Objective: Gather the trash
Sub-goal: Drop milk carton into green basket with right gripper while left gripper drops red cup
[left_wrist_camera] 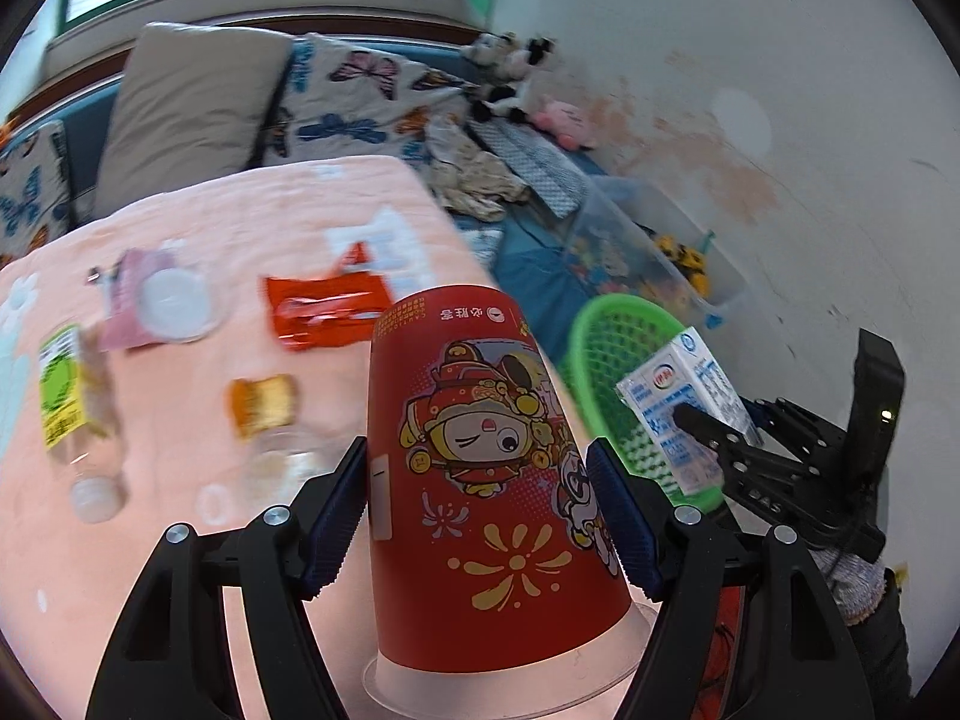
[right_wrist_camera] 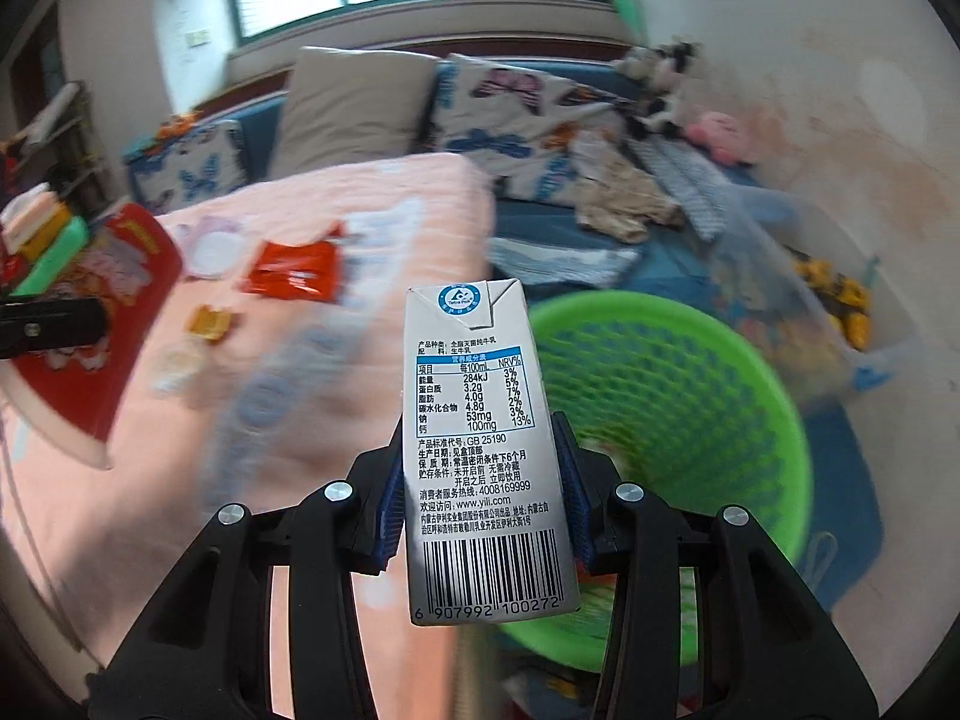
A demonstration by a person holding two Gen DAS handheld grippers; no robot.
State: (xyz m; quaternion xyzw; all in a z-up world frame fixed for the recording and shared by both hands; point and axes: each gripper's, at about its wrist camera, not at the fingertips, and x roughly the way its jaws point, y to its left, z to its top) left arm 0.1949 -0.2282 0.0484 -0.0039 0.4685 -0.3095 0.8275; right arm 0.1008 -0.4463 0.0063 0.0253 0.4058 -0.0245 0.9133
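The left hand-held gripper [left_wrist_camera: 480,516] is clamped on the light, crushable red printed paper cup [left_wrist_camera: 480,468] mid-wall, the right hand-held gripper [right_wrist_camera: 480,492] on the stiffer white milk carton [right_wrist_camera: 480,450] by its narrow sides, green mesh basket [right_wrist_camera: 690,396] at three o'clock.

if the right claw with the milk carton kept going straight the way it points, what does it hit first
Probably the round green plastic mesh basket. The right claw, shut on the white milk carton, points down toward the basket's near left rim beside the pink blanket. Depth is unclear, so it might clip the rim.
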